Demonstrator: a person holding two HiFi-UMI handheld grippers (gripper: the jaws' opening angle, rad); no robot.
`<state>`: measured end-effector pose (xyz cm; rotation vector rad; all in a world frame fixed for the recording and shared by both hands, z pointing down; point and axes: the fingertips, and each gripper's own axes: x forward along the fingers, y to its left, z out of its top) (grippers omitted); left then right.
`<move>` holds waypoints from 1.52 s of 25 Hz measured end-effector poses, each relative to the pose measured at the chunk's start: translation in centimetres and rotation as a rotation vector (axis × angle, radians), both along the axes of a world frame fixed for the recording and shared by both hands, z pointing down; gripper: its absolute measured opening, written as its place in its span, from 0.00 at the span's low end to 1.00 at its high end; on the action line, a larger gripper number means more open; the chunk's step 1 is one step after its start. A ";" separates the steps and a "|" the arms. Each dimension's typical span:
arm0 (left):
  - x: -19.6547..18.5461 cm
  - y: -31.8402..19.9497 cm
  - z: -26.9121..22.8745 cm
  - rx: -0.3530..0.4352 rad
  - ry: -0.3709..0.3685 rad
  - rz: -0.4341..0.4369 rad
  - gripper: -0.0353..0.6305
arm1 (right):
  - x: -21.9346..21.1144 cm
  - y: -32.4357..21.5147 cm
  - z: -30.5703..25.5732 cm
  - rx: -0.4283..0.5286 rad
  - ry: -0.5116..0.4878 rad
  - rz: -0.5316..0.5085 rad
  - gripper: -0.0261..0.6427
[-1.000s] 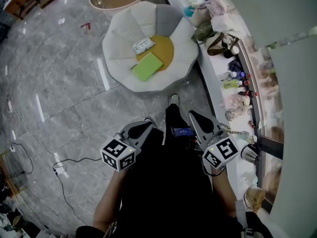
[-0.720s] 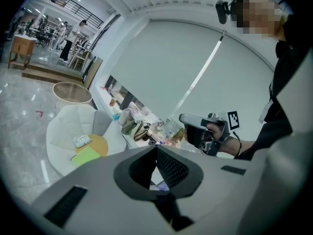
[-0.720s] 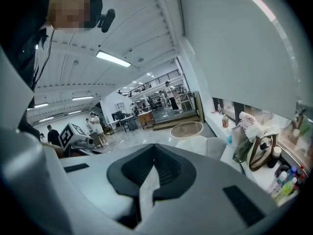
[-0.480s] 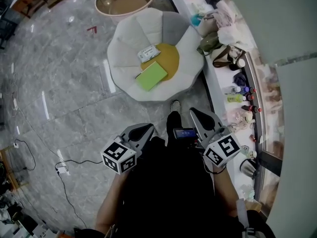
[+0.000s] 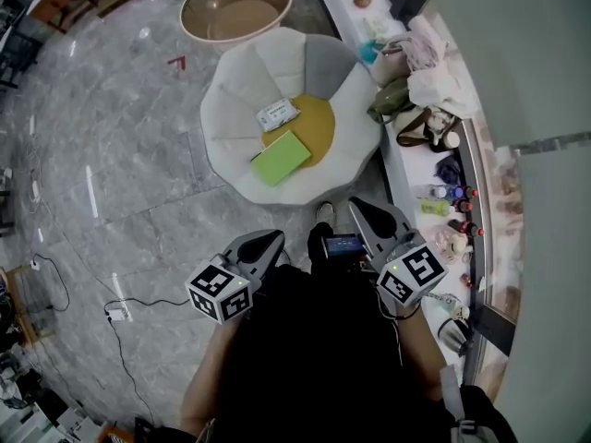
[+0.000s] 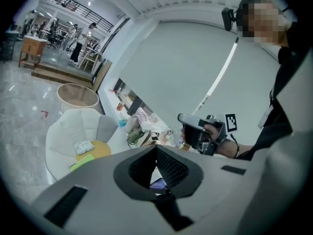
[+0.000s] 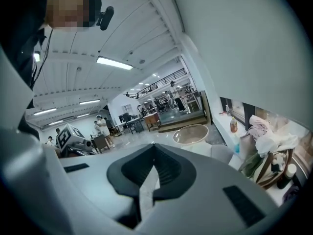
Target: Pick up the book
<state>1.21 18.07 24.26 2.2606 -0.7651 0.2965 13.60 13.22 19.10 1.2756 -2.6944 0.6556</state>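
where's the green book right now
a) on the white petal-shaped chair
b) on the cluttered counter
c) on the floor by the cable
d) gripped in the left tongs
a: in the head view the green book lies flat on the seat of the white chair, partly over the yellow cushion.

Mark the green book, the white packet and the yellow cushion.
green book [image 5: 282,158], head view, middle of its cover.
white packet [image 5: 277,114], head view, its centre.
yellow cushion [image 5: 319,120], head view, bare part beside the packet.
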 end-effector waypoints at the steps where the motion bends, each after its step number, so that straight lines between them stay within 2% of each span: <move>1: 0.4 -0.5 0.1 -0.009 0.004 -0.015 0.07 | 0.4 -0.6 0.1 -0.001 -0.004 -0.011 0.06; 11: 4.1 -3.9 1.1 -0.118 0.156 -0.218 0.07 | 3.9 -3.9 2.2 -0.060 -0.017 -0.120 0.06; 17: 5.5 -4.0 2.5 -0.170 0.183 -0.290 0.07 | 5.2 -4.9 3.8 -0.105 -0.016 -0.172 0.06; 23: 4.5 -4.0 3.8 -0.214 0.164 -0.316 0.07 | 4.0 -5.1 5.1 -0.144 -0.019 -0.215 0.06; 28: 3.5 -5.0 4.8 -0.222 0.141 -0.303 0.07 | 3.3 -5.4 6.2 -0.177 -0.006 -0.225 0.06; 38: 1.5 -9.2 7.5 -0.235 0.146 -0.258 0.07 | 0.1 -7.6 7.0 -0.204 0.055 -0.242 0.06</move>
